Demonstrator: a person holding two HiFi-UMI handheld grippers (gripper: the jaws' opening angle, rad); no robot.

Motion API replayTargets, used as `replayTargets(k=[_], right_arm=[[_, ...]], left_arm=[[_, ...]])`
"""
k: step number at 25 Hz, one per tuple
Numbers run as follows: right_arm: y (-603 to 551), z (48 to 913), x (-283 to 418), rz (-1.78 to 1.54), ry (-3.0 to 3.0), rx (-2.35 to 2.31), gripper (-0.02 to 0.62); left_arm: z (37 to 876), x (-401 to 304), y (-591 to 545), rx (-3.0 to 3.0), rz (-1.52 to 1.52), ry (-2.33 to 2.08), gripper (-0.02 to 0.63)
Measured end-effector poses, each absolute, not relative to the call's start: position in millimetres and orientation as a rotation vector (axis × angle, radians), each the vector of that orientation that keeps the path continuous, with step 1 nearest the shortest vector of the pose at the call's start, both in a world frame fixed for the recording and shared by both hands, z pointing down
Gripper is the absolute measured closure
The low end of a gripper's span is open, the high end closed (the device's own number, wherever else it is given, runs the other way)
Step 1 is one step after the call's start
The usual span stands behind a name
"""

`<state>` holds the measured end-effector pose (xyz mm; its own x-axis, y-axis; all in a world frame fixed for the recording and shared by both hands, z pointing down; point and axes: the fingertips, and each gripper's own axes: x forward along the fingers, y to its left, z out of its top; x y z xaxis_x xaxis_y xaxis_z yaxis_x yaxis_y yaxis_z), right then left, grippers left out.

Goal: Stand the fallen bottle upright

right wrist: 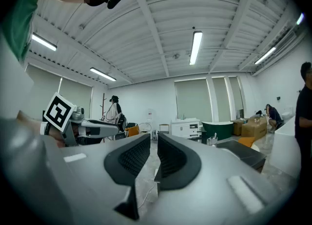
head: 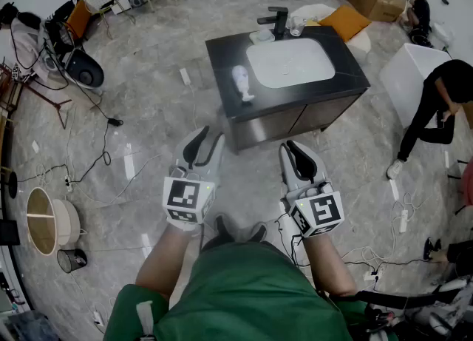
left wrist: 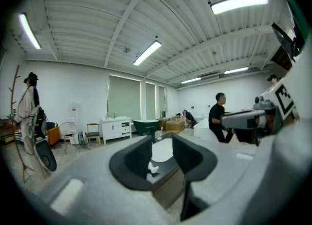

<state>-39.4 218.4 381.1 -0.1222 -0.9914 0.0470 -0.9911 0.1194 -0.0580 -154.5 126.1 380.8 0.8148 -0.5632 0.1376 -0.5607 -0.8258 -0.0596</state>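
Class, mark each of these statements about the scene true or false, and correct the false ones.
1. The bottle lies on its side on the counter, left of the basin in the head view. True.
2. The left gripper holds the bottle. False: its jaws stand apart and empty, well short of the counter.
3. The right gripper is shut with nothing in it. True.
4. The faucet is white. False: it is black.
5. A person in black is to the right of the counter in the head view. True.
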Motion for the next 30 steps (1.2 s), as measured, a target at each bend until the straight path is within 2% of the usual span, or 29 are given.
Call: replayTargets(k=[13, 16, 30], right_arm=[[253, 359, -24, 0.049, 2.330, -2.133, 0.545], [262, 360, -16, 0.060, 2.341, -2.116, 0.486], [248, 381, -1, -0.023, 2.382, -2.074, 0.480]], left_arm=[[361, -153, 161, -2.942, -0.166, 0.990, 0.469], [357, -152, 172, -2.910, -0.154, 1.028, 0.449], [378, -136, 160, -2.924, -0.223, 1.044, 0.442]])
